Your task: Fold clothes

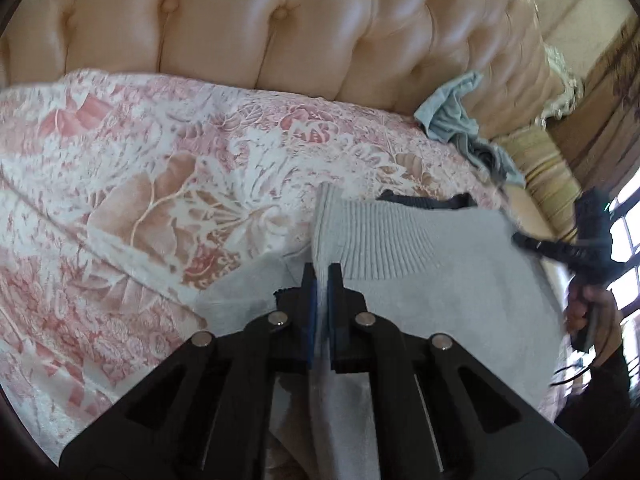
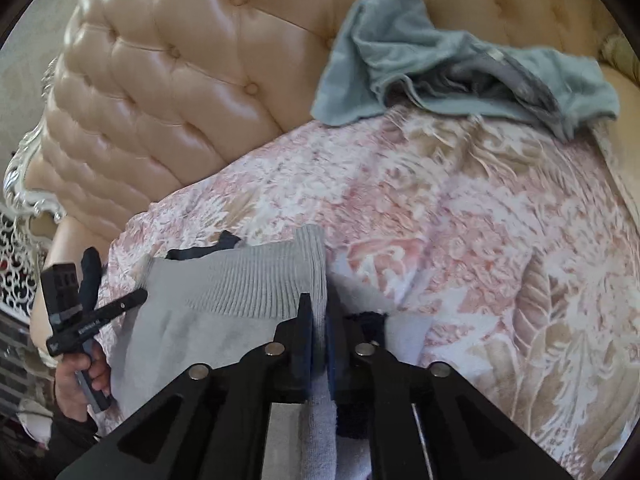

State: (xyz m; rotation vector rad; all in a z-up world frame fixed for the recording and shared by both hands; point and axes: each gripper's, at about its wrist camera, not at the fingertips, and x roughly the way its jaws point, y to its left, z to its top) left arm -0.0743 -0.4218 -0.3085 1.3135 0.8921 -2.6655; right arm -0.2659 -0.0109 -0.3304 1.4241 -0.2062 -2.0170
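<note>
The light grey knitted garment with a ribbed hem band (image 1: 400, 232) is stretched between the two tongs at the lower centre of both views, above a pink and white floral bedspread (image 1: 140, 168). The left gripper (image 1: 322, 276) has its jaws drawn narrow on one corner of the ribbed band, cloth trailing down between the blue pads; the right gripper (image 2: 316, 308) pinches the opposite corner the same way. Holding both corners probably keeps the hem taut and level (a straight edge makes a cleaner fold). A dark trim (image 2: 208, 250) peeks from behind the band. In the left wrist view the other tool appears at the right edge, gripped by a hand (image 1: 580, 308). A crumpled grey-blue cloth (image 2: 440, 60) lies apart at the upper right, against the tufted cream leather headboard (image 2: 160, 80), seemingly waiting its turn.
</note>
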